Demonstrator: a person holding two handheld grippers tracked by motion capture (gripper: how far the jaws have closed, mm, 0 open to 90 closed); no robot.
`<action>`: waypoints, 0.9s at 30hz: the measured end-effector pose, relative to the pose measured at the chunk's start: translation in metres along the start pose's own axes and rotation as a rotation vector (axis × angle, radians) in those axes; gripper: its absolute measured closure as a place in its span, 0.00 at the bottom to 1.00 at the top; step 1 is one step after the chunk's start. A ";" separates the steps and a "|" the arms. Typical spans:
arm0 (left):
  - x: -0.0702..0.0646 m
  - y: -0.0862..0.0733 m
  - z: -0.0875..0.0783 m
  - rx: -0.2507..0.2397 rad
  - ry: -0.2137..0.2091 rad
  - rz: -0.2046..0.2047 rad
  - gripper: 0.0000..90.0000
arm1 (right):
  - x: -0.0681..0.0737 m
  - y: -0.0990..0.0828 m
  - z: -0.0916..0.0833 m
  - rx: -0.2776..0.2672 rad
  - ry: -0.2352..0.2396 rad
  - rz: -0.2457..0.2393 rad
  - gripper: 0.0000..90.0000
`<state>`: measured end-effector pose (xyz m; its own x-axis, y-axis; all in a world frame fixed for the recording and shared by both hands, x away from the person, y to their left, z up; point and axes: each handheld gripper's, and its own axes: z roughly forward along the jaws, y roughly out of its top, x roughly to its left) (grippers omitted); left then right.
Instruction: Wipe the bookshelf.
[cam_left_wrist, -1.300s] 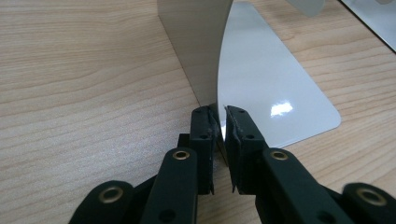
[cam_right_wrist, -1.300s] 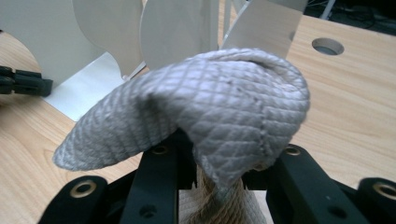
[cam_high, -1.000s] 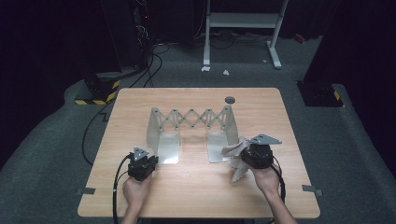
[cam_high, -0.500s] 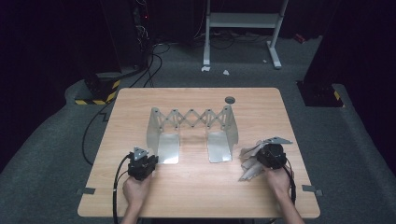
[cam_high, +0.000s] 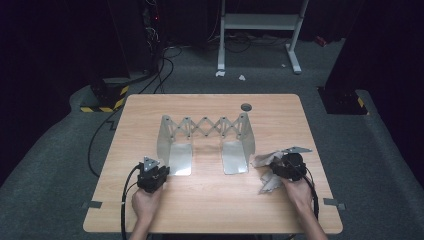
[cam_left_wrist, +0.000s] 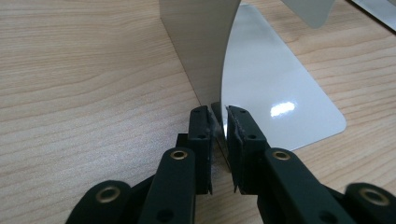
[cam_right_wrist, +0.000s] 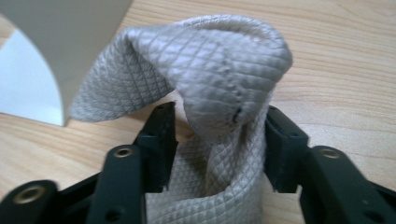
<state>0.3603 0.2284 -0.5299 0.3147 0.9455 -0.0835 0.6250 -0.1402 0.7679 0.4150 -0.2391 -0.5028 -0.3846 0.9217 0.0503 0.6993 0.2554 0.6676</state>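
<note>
A folding metal rack with a scissor lattice and two end plates stands mid-table. My left gripper is shut on the near edge of the rack's left plate, where the upright wall meets its shiny base. A grey quilted cloth lies crumpled on the wood just right of the right plate. My right gripper sits low over it. Its jaws have just been opening and stand wide, with the cloth loose between them.
A small dark disc lies near the table's far edge. On the floor behind stand a white metal frame, cables and a yellow-black striped block. Tape tabs mark the front corners.
The right hand has carried the cloth to the right and down, away from the right plate, and its jaws have opened around it. The left hand has stayed put.
</note>
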 end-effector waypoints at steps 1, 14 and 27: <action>0.000 0.000 0.000 0.000 0.000 0.000 0.88 | 0.001 0.000 -0.002 -0.007 0.005 -0.004 0.53; 0.000 0.000 0.000 0.000 0.000 0.001 0.88 | 0.014 -0.006 -0.032 -0.110 0.038 -0.023 0.45; -0.001 0.000 0.000 0.002 0.008 0.007 0.88 | 0.013 -0.002 -0.043 -0.131 0.079 0.010 0.48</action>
<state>0.3599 0.2277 -0.5296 0.3136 0.9467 -0.0729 0.6242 -0.1477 0.7672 0.3823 -0.2398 -0.4719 -0.4274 0.8971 0.1120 0.6205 0.2010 0.7580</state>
